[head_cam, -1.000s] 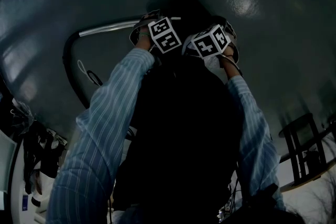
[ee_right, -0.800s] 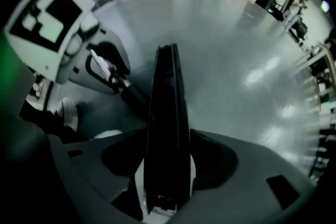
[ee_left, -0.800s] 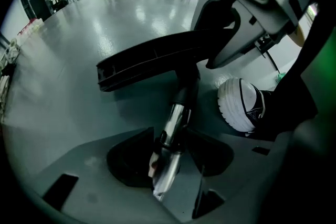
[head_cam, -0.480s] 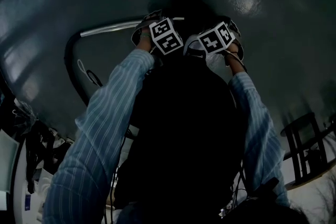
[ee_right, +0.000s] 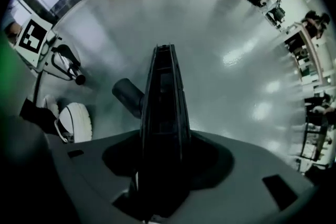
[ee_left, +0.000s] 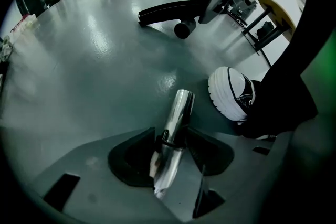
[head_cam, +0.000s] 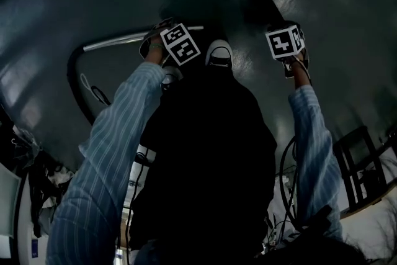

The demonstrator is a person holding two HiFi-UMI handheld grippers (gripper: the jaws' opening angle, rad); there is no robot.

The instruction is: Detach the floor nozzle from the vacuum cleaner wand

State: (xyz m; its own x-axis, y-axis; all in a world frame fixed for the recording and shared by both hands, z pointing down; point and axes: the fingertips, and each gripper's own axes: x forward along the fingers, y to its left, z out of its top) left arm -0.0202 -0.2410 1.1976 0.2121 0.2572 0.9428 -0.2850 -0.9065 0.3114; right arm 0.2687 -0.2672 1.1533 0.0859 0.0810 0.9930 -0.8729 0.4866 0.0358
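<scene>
Nearest the person, a white, black-trimmed sneaker point(ee_left: 233, 93) stands on the glossy grey-green floor point(ee_left: 105, 44) just beside the open end of the shiny chrome vacuum wand point(ee_left: 177, 113), probably planted there to steady the stance while pulling. The left gripper point(ee_left: 173, 140) holds that wand a little back from its open mouth, tilted steeply down. The fingers are clamped on the tube at the widest they go, and they have just been easing open slightly with the tube between them. Holding so close to the joint end looks meant to brace the wand against the pull. From the wand's other end a black corrugated hose point(head_cam: 71, 80) loops back along the floor towards the person's striped blue sleeve point(head_cam: 118, 133). Well apart from the wand's mouth, the right gripper point(ee_right: 163, 157) points straight down. Its fingers are closed across the narrow middle of the long black plastic floor nozzle point(ee_right: 163, 92), and they have just been tightening a little on it. The nozzle's stubby round neck point(ee_right: 127, 94) sticks out empty on the wand's side, so the nozzle appears fully detached and carried clear. Farther from the wand, a yellow-topped stool point(ee_left: 275, 7) stands at the edge of the room.
</scene>
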